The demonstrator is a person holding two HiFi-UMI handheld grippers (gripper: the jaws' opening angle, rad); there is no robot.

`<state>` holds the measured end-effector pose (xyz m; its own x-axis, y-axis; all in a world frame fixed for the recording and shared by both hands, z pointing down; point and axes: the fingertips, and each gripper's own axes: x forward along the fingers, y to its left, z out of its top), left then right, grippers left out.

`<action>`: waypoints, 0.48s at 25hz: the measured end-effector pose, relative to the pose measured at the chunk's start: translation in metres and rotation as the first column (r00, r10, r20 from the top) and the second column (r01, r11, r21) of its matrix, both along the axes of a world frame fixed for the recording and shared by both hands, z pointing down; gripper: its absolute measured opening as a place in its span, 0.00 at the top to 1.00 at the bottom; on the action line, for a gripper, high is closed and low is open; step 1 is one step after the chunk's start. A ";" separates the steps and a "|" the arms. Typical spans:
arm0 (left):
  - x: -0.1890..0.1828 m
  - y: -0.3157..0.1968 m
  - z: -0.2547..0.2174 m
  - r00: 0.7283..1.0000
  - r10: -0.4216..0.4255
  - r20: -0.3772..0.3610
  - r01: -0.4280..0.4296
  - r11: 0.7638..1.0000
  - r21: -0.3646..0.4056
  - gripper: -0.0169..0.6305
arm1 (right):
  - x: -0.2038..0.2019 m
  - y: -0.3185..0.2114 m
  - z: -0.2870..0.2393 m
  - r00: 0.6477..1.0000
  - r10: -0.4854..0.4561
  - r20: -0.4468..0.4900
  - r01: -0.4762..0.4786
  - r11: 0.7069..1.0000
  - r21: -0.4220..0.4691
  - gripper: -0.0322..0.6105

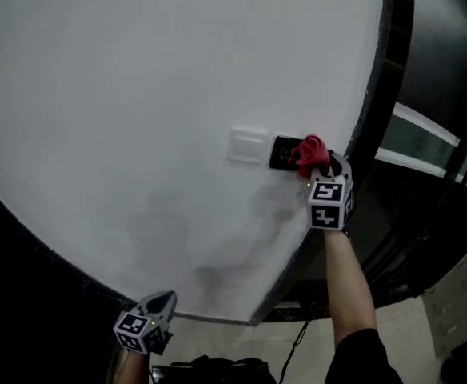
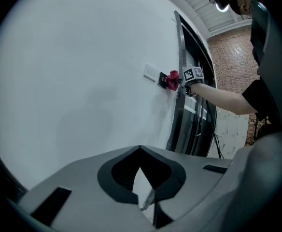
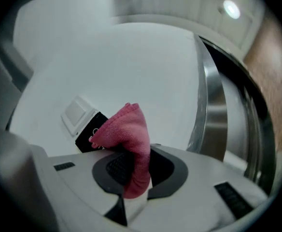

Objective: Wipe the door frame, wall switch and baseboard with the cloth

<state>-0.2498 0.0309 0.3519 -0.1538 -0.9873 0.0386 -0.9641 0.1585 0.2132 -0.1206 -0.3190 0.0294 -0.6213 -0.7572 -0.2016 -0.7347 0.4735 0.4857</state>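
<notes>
One fuzzy pink cloth (image 3: pixel 127 134) pinched in right hand-held gripper (image 3: pixel 133 164), at black rectangular switch (image 1: pixel 285 153); left hand-held gripper (image 2: pixel 141 164) closed.

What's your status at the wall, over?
Right hand-held gripper shut on red cloth, held at the black panel beside the white wall switch. Left hand-held gripper shut, empty, held low. Nothing in the way.

cloth (image 1: pixel 311 155) in right gripper (image 1: pixel 320 165) jaws, in front of wall panel (image 1: pixel 284 153); wall switch (image 1: pixel 248 146) just left, door frame (image 1: pixel 376 94) right; left gripper (image 1: pixel 162 299) below, well apart.
</notes>
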 end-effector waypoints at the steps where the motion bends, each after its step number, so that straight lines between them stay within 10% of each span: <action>1: -0.001 0.000 0.001 1.000 0.000 0.000 0.000 1.000 -0.004 0.99 | -0.001 0.013 -0.010 0.999 0.035 -0.042 -0.030 0.994 0.104 0.86; 6: 0.000 -0.017 -0.005 1.000 0.021 0.002 -0.021 1.000 0.013 0.99 | -0.035 0.045 -0.032 0.973 0.093 -0.209 -0.018 0.942 0.336 0.86; 12: 0.004 -0.022 -0.004 0.999 0.048 0.025 -0.048 0.999 -0.009 0.99 | -0.074 0.037 0.030 0.788 0.316 -0.529 0.021 0.844 0.536 0.86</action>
<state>-0.2462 0.0089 0.3481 -0.1074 -0.9933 0.0434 -0.9756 0.1137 0.1881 -0.1942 -0.2815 0.0594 -0.6297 -0.7479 -0.2101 -0.2700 -0.0430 0.9619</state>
